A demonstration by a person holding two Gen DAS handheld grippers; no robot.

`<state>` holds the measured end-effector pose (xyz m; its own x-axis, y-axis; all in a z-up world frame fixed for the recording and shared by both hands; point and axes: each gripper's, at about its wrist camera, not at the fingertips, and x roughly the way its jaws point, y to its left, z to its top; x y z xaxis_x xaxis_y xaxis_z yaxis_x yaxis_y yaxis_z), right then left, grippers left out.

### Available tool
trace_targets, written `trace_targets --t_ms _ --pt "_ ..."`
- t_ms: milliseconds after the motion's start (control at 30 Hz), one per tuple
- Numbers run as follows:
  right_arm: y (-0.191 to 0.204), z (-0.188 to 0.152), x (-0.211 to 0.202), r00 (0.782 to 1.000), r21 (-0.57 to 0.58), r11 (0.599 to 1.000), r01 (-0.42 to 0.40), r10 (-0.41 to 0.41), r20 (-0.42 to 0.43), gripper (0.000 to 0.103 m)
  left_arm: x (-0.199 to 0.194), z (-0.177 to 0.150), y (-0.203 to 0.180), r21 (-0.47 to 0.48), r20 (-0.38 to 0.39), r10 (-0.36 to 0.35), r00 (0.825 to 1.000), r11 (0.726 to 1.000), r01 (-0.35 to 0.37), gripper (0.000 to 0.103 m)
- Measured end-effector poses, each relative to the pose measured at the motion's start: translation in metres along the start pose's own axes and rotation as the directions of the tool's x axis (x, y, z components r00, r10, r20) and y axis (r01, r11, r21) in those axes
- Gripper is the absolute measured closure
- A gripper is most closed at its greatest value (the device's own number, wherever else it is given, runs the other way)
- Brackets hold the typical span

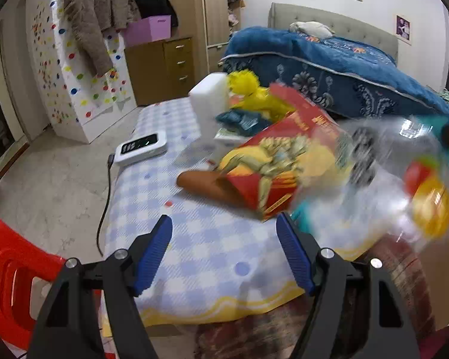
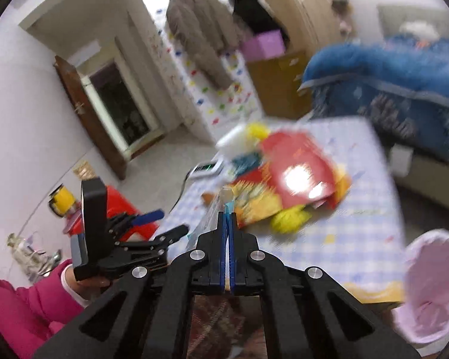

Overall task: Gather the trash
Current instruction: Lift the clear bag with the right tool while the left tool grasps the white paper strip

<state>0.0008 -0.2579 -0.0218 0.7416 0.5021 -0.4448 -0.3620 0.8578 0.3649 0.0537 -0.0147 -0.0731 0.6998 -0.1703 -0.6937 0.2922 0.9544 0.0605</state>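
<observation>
A pile of trash lies on the checked tablecloth [image 1: 194, 239]: a red and yellow snack bag [image 1: 278, 161], a yellow wrapper [image 1: 251, 92], a white foam block [image 1: 209, 95] and a teal packet [image 1: 239, 119]. My left gripper [image 1: 224, 227] is open and empty just in front of the bag. My right gripper [image 2: 227, 218] is shut on a clear plastic wrapper [image 2: 215, 209], which shows blurred at the right of the left wrist view [image 1: 389, 179]. The left gripper also shows in the right wrist view [image 2: 164, 224]. The red bag shows there too [image 2: 296, 164].
A pink-lined trash bin [image 2: 431, 284] stands at the table's near right corner. A white digital scale [image 1: 142, 148] with a black cable sits at the table's left edge. A red plastic stool [image 1: 12, 269] is at the left. A blue-covered bed [image 1: 344, 68] lies behind.
</observation>
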Motion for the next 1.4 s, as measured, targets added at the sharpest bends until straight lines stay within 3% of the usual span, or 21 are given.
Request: trace_targets --t_ms 67,167,267,567,733,800,967,1067,1267,1400 --pt "-0.003 0.004 -0.016 0.992 -0.037 0.992 0.120 -0.118 0.050 0.102 0.006 0.004 -0.014 0.033 0.004 0.006 1.000 0.999 -0.006 0.033" --pt "-0.010 0.007 -0.027 0.955 -0.073 0.954 0.291 -0.284 0.087 0.102 0.019 0.009 -0.035 0.077 -0.004 0.009 1.000 0.997 -0.009 0.033" --pt "-0.024 0.009 -0.029 0.926 -0.065 0.925 0.375 -0.369 0.081 0.102 0.037 0.015 -0.058 0.122 -0.005 0.019 1.000 0.992 -0.018 0.033" --pt "-0.061 0.005 -0.014 0.919 -0.025 0.919 0.393 -0.392 0.034 0.101 0.082 0.022 -0.089 0.232 0.007 0.151 0.988 0.961 -0.149 0.033" --pt "-0.069 -0.003 0.001 0.919 -0.013 0.919 0.394 -0.394 0.007 0.101 0.088 0.023 -0.098 0.274 0.039 0.181 0.983 0.944 -0.185 0.033" --pt "-0.069 -0.005 0.003 0.920 -0.009 0.920 0.393 -0.393 0.001 0.101 0.088 0.025 -0.099 0.282 0.052 0.189 0.981 0.939 -0.196 0.039" --pt "-0.067 -0.006 0.002 0.920 -0.014 0.920 0.391 -0.391 0.002 0.101 0.068 0.032 -0.092 0.248 0.082 0.166 0.983 0.952 -0.182 0.071" --pt "-0.063 -0.007 0.000 0.919 -0.020 0.919 0.394 -0.394 0.010 0.101 0.049 0.036 -0.085 0.216 0.119 0.161 0.980 0.959 -0.184 0.083" --pt "-0.051 -0.008 -0.007 0.910 -0.039 0.909 0.415 -0.414 0.039 0.101 0.018 0.054 -0.053 0.109 0.151 0.137 0.979 0.982 -0.155 0.103" --pt "-0.046 -0.007 -0.018 0.899 -0.041 0.899 0.436 -0.433 0.062 0.101 0.003 0.070 -0.030 0.029 0.139 0.095 0.986 0.995 -0.100 0.103"
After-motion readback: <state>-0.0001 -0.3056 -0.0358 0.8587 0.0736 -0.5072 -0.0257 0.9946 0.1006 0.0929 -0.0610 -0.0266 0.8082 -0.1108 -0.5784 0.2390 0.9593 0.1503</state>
